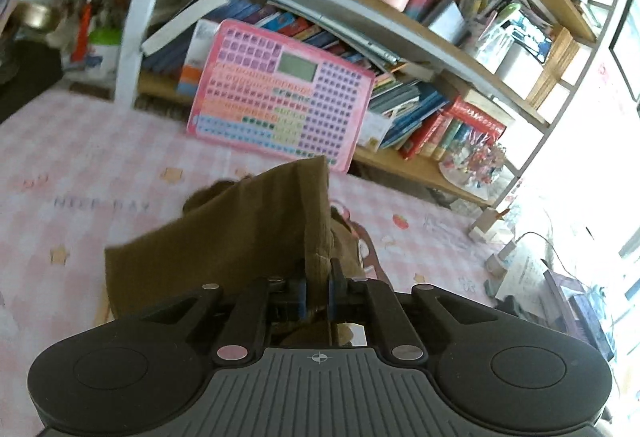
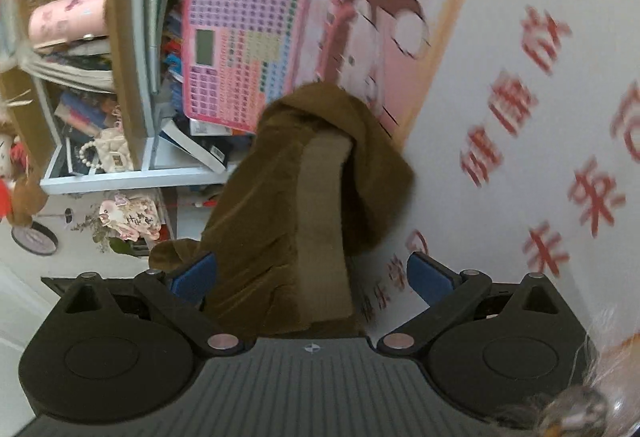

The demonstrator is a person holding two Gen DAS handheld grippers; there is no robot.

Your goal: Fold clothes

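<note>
Left gripper (image 1: 318,295) jaws pinched tight on a vertical fold of the brown garment (image 1: 256,233), blue pads nearly meeting with cloth between. Right gripper (image 2: 312,277) jaws spread wide, blue pads (image 2: 430,281) well apart; same brown garment (image 2: 304,205) hanging down between them, draped partly over the left-hand pad, not clamped. In left wrist view, garment lifted off the pink checked bed sheet (image 1: 100,165), one corner sticking up, rest trailing down toward the sheet. Pink patterned strip (image 1: 368,245) just right of the cloth, lying on the sheet. Beyond, pink toy keyboard panel (image 1: 280,93) leaning against the bookshelf (image 1: 400,37), shelves crammed with books. In right wrist view, scene rolled sideways: same pink panel (image 2: 244,45) behind the garment, shelf to the left, white fabric with red characters (image 2: 520,97) filling the right side. Blurred in places; garment type not clear.
</note>
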